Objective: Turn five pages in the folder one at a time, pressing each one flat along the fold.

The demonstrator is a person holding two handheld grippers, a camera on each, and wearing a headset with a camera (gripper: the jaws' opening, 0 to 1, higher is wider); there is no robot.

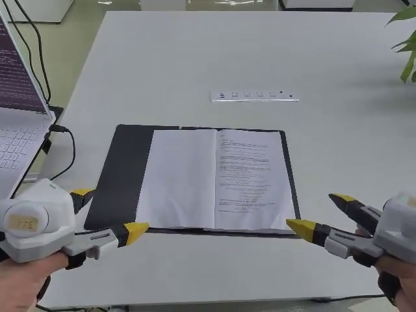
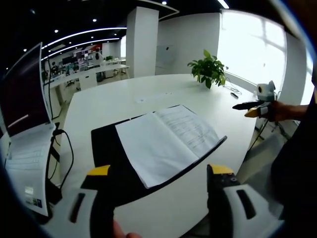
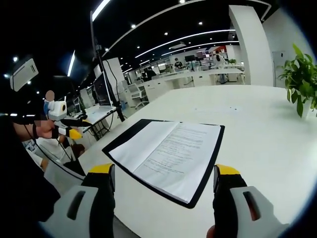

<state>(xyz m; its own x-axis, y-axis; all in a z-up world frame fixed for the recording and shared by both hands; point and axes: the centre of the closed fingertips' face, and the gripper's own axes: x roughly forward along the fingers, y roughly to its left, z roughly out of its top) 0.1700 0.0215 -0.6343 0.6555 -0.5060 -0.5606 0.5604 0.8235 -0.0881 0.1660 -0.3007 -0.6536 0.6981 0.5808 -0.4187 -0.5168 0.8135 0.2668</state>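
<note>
A black folder (image 1: pixel 120 175) (image 2: pixel 106 146) (image 3: pixel 130 131) lies open on the white table, with a blank white page (image 1: pixel 179 179) on the left and a printed page (image 1: pixel 250 179) (image 3: pixel 183 151) on the right. My left gripper (image 1: pixel 109 214) (image 2: pixel 158 173) hovers open off the folder's near left corner, nothing between its yellow-tipped fingers. My right gripper (image 1: pixel 322 213) (image 3: pixel 163 173) hovers open off the near right corner, also holding nothing. Each gripper shows far off in the other's view: the right gripper (image 2: pixel 252 109) and the left gripper (image 3: pixel 72 128).
An open laptop (image 1: pixel 16 130) with cables (image 1: pixel 65 140) sits at the table's left edge. A power strip (image 1: pixel 255 96) lies flush in the table beyond the folder. A potted plant (image 1: pixel 406 49) (image 2: pixel 208 69) stands at the far right.
</note>
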